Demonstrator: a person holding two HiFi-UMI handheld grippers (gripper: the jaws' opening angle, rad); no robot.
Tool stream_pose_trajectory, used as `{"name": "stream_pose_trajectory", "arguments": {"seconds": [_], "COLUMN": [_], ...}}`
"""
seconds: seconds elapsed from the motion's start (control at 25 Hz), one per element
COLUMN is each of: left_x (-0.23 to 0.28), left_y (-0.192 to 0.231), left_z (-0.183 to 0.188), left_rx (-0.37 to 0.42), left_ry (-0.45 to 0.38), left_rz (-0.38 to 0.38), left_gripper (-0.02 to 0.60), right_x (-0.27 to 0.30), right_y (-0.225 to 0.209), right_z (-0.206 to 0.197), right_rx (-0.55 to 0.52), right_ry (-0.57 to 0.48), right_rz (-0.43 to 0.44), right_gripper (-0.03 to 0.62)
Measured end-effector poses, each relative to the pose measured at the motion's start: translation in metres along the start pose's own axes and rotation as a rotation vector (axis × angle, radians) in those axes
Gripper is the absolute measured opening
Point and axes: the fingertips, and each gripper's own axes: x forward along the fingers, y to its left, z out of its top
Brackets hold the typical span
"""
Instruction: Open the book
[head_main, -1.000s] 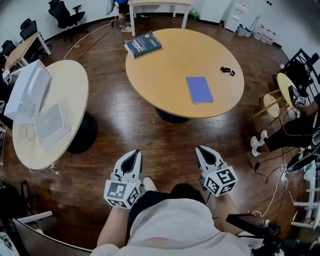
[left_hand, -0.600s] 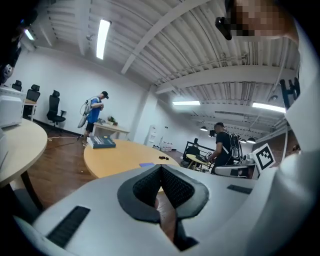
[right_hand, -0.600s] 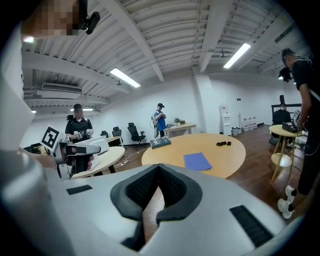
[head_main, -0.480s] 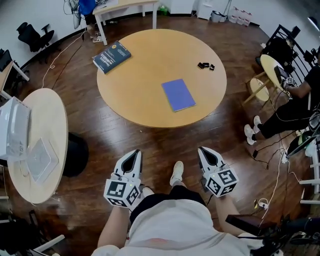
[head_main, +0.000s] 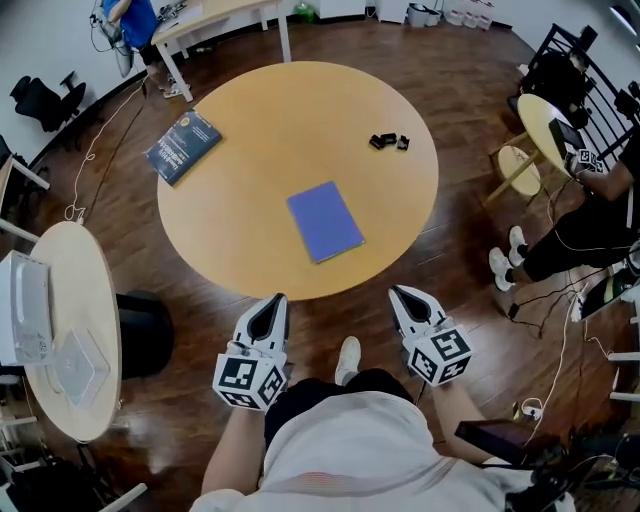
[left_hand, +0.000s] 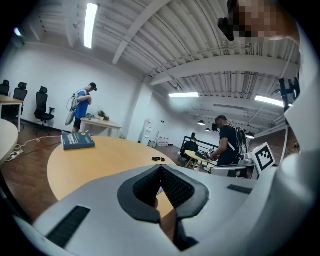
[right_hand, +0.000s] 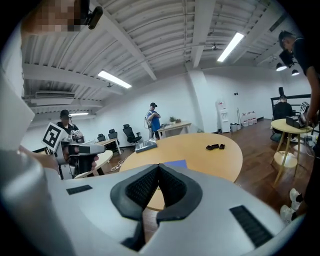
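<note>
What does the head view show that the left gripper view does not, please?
Only the head view: the person's shoe and the blue book's whole cover. Only the left gripper view: the ceiling lights and the left gripper's ribbed pads, shut together. Both: the round table, the dark book and the small black items.

Bare tabletop (head_main: 270, 130) rings the blue book (head_main: 325, 221); dark book (head_main: 183, 146) and small black pieces (head_main: 388, 141) lie well apart
</note>
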Motion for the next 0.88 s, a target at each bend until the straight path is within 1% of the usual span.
{"name": "stream_pose_trajectory", "arguments": {"seconds": [0.2, 0.32, 0.4, 0.56, 0.72, 0.84, 0.88], "left_x": [0.066, 0.093, 0.111, 0.151, 0.196, 0.225, 0.233], "left_y": [-0.013, -0.009, -0.009, -0.019, -0.025, -0.03, -0.031], "left_z": [0.006, 0.008, 0.003, -0.021, -0.045, -0.076, -0.087], "left_rx": [0.018, 0.019, 0.03, 0.104, 0.195, 0.256, 0.27], "left_ry": [0.041, 0.073, 0.117, 0.227, 0.316, 0.404, 0.43], "left_rz": [-0.032, -0.067, -0.109, -0.238, -0.283, -0.308, -0.312], "left_gripper": [0.011, 0.011, 0.011, 0.011, 0.012, 0.014, 0.026], "right_x": [0.022, 0.031, 0.032, 0.029, 0.027, 0.024, 0.023], "right_y": [-0.048, -0.063, -0.069, -0.075, -0.085, -0.092, -0.095], "right_z": [0.008, 0.008, 0.008, 0.001, -0.015, -0.03, -0.034], "right_rx": [0.023, 0.05, 0.065, 0.1, 0.141, 0.17, 0.177], "right_ry": [0.017, 0.026, 0.028, 0.036, 0.055, 0.074, 0.081], "right_rz": [-0.002, -0.041, -0.075, -0.127, -0.17, -0.195, -0.201], "right_gripper": [0.002, 0.002, 0.002, 0.002, 0.002, 0.0, 0.001]}}
